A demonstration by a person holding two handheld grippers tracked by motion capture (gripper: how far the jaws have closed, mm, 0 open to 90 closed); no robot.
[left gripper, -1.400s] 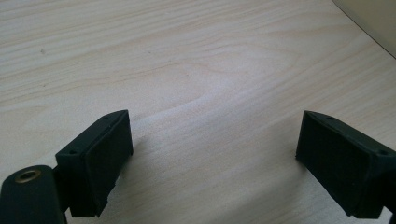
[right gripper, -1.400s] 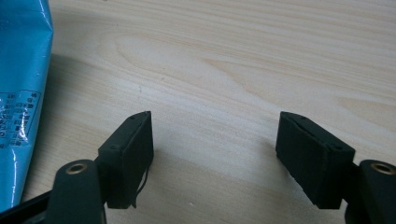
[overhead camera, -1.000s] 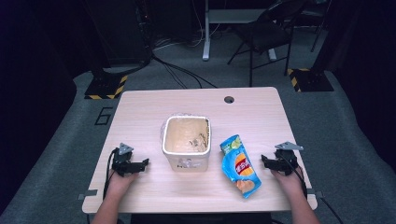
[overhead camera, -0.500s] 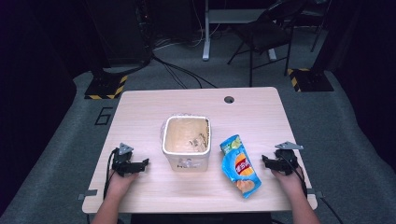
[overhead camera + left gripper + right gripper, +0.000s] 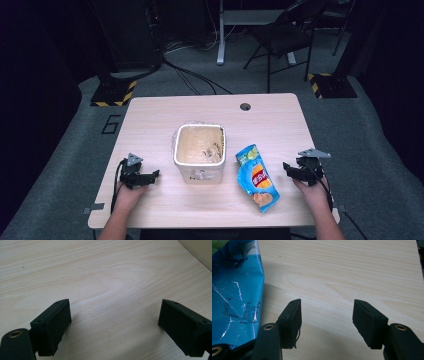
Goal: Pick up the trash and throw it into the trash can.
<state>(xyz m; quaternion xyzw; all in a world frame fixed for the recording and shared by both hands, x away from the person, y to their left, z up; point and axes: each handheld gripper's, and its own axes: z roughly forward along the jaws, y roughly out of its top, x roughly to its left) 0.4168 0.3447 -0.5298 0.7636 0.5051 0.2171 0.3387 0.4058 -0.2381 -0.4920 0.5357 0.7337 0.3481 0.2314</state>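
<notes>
A blue chip bag (image 5: 256, 177) lies flat on the wooden table (image 5: 210, 107), right of a beige square tub (image 5: 199, 160). The bag's shiny blue back (image 5: 235, 297) also shows at the left of the right gripper view. My right gripper (image 5: 287, 167) hovers just right of the bag, pointing toward it; its jaws have just been closing, stand apart and hold nothing (image 5: 325, 315). My left gripper (image 5: 156, 173) rests near the table's front left, pointing at the tub, open wide with bare wood between its jaws (image 5: 113, 320).
A round cable hole (image 5: 245, 106) sits near the table's far edge. A chair (image 5: 280, 35) and desk legs stand on the dark floor beyond. A corner of the tub (image 5: 197, 251) shows at the top right of the left gripper view.
My right gripper has risen slightly and its jaws have narrowed. The left gripper, the bag and the tub have not moved.
</notes>
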